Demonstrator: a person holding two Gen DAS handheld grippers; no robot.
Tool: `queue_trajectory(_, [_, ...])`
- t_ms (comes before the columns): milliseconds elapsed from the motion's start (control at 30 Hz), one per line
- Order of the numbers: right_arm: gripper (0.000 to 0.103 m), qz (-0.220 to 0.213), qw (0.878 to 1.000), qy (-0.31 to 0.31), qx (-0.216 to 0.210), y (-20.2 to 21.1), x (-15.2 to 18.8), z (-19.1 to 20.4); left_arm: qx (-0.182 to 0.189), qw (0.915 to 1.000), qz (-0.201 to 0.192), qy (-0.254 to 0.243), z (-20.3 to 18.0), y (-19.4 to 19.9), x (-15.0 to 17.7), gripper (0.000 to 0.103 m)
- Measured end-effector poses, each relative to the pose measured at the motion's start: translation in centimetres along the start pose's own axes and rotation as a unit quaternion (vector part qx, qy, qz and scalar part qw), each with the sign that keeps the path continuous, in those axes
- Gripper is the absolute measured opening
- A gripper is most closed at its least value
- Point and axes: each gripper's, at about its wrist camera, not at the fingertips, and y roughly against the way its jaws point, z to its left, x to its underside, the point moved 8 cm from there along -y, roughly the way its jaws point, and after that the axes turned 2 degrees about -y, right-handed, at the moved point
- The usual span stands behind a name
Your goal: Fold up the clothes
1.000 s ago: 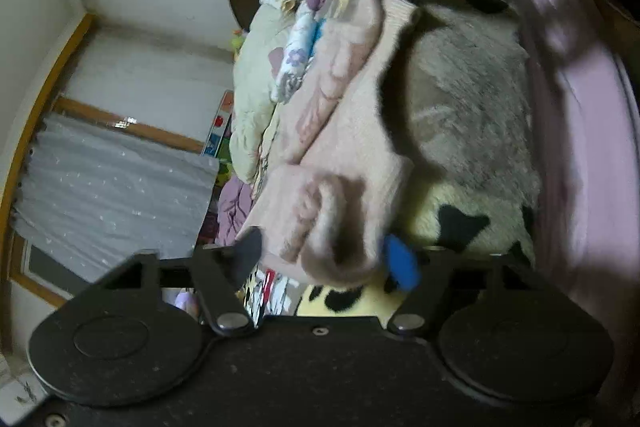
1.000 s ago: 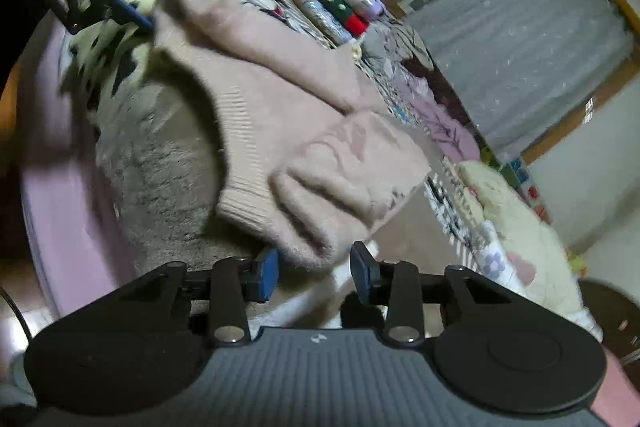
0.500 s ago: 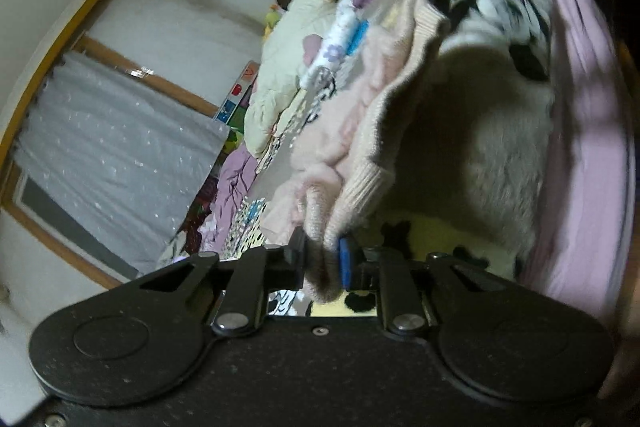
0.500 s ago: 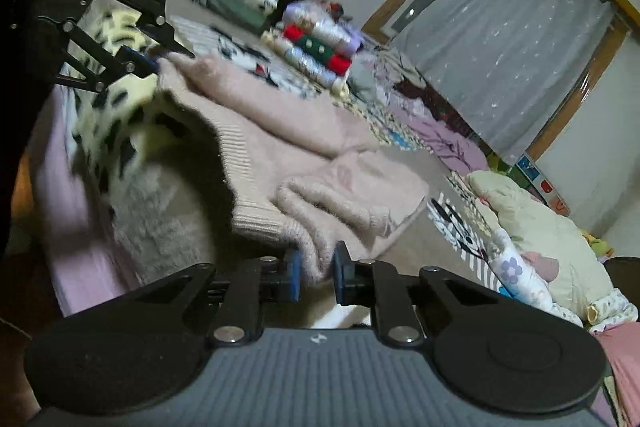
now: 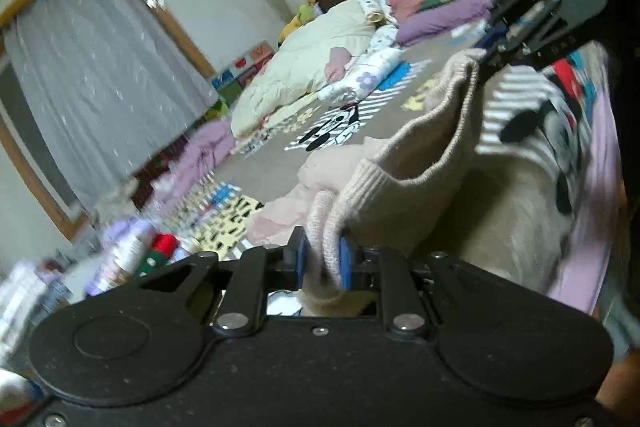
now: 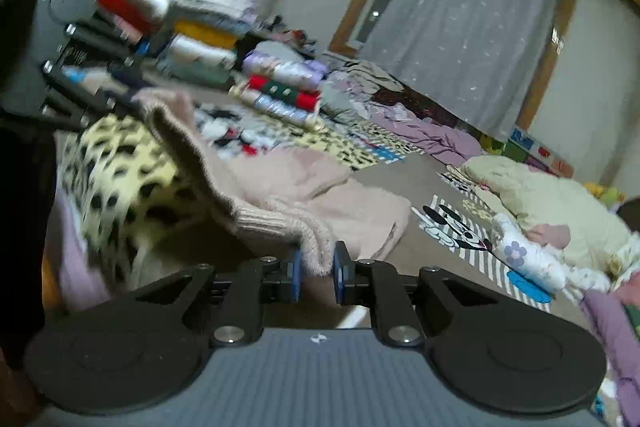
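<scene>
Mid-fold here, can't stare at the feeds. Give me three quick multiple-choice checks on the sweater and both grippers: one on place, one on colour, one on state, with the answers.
1. Which part of the sweater does the right gripper grip?
A. its ribbed hem
B. a button
C. a hood

2. What colour is the sweater?
A. navy blue
B. pale pink
C. bright green

3. What state is the left gripper in?
A. wide open, holding nothing
B. shut on the sweater
C. shut on a hanger

Answers:
1 A: in the right wrist view, ribbed knit edge sits between the blue pads.
2 B: the knit reads pale pink in both views.
3 B: in the left wrist view, a fold of the knit is pinched between the closed fingers, the hem stretching away to the right gripper.
</scene>
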Motion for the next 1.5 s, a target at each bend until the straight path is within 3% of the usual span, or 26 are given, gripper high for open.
queue_trajectory(133, [0.018,-0.011,0.997,-0.072,-0.020,-2.3,-1.8,-3.3,0.035,0.9970,0.011,0.068,2.6,-3.5,-0.4,0.016])
queue_trajectory(300, [0.018,-0.006,0.986,-0.163,-0.047,-6.7,-2.4,-6.8,0.067,0.9851,0.029,0.156,4.5,-6.8,0.9,0.016])
queue_trajectory(567, [0.017,0.017,0.949,-0.306,-0.075,-14.4,-1.3,-10.9,0.097,0.9466,0.042,0.305,7.7,-13.5,2.7,0.016])
queue_trajectory(867, [0.017,0.072,0.906,-0.410,-0.077,-20.4,4.0,-11.7,0.114,0.9246,0.078,0.355,6.7,-18.4,5.5,0.019])
queue_trajectory(967, [0.017,0.073,0.896,-0.431,-0.080,-21.0,4.4,-11.8,0.114,0.9133,0.065,0.385,7.5,-18.0,5.8,0.026])
queue_trajectory(1033, [0.018,0.067,0.890,-0.442,-0.084,-20.4,4.6,-11.9,0.112,0.9056,0.059,0.405,8.0,-17.4,6.1,0.043])
queue_trajectory(1133, [0.023,0.058,0.882,-0.459,-0.090,-19.5,4.8,-12.1,0.104,0.8963,0.049,0.428,8.7,-15.8,6.4,0.051])
queue_trajectory(1200, [0.041,0.051,0.876,-0.470,-0.095,-19.0,4.9,-12.2,0.105,0.8911,0.043,0.439,8.9,-14.8,6.5,0.055])
queue_trajectory(1267, [0.050,0.046,0.871,-0.480,-0.098,-18.4,5.0,-12.3,0.107,0.8868,0.040,0.448,8.8,-13.9,6.6,0.057])
queue_trajectory(1500, [0.059,0.042,0.878,-0.464,-0.108,-16.0,5.0,-11.1,0.122,0.8825,0.031,0.453,8.2,-10.1,7.0,0.064])
